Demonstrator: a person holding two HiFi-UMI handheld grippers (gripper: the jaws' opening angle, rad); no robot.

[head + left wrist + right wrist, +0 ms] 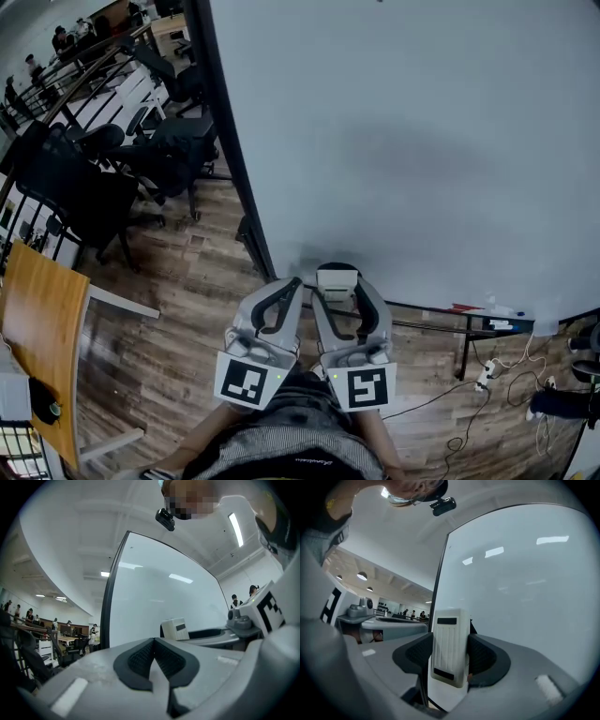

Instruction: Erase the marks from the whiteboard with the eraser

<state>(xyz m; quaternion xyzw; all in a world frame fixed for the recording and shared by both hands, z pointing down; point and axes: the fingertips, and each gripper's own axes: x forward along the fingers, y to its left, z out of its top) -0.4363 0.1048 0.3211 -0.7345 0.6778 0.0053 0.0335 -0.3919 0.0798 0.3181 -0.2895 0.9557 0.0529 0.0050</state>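
Closest to us, the left gripper (pixel 153 658) hangs low in front of the whiteboard (pixel 403 141), its two dark pads pressed together with nothing caught between them. Right alongside, on the side nearer the board's middle, we've got the right gripper (pixel 451 658), and its jaws are clamped on the eraser (pixel 337 277), one pad on each long side. That white block stands upright, facing the whiteboard's lower edge; we can't tell whether it touches the surface. The board fills most of the head view, pale and glossy, with ceiling lights reflected across it. Along its bottom edge, further toward its right end, a tray (pixel 487 324) carries a few small items too small to name. Beyond the whiteboard's dark left frame we see black office chairs (pixel 164 150) on a wooden floor (pixel 187 309), and a wooden table (pixel 37 328) further out on that side. Below the board's right end, cables (pixel 487 375) trail over the floor.
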